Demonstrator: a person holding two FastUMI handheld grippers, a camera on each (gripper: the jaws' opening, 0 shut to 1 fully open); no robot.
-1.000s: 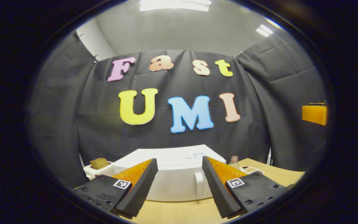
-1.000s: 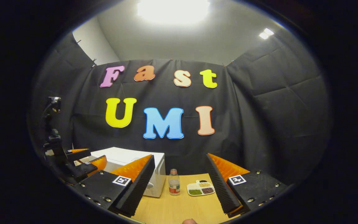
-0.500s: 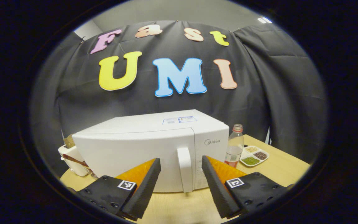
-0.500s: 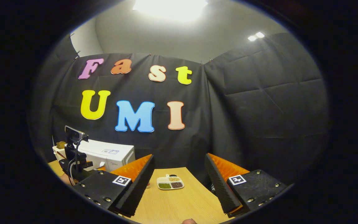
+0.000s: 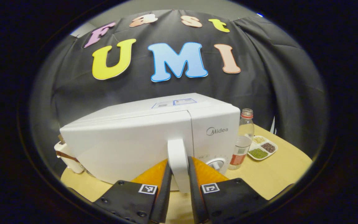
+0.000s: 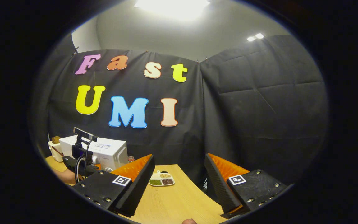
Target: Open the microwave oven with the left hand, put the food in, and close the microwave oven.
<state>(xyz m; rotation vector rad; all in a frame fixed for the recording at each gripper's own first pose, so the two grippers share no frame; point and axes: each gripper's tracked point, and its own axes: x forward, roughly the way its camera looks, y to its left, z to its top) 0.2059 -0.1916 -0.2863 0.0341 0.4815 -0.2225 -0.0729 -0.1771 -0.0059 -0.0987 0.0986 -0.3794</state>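
The white microwave [image 5: 126, 140] stands on the wooden table with its door closed. My left gripper [image 5: 179, 174] is shut on the upright door handle [image 5: 177, 152], one finger pressing each side of it. The food, a small white divided tray [image 5: 261, 149] of green, brown and pale grains, lies on the table to the right of the microwave. In the right gripper view the tray [image 6: 162, 179] sits ahead and a little left of my right gripper [image 6: 179, 169], which hangs open above the table with nothing between its fingers. The microwave [image 6: 109, 151] shows far left there.
A clear plastic bottle [image 5: 242, 137] with a red label stands between the microwave and the tray. A white container [image 5: 68, 155] holding something brown sits left of the microwave. Bare table [image 6: 182, 199] lies in front of the right gripper. Black cloth walls close the back.
My left gripper moved in towards the microwave and shut on the door handle. The right gripper view swung slightly right and the microwave slid further left in it; the right gripper stayed open.
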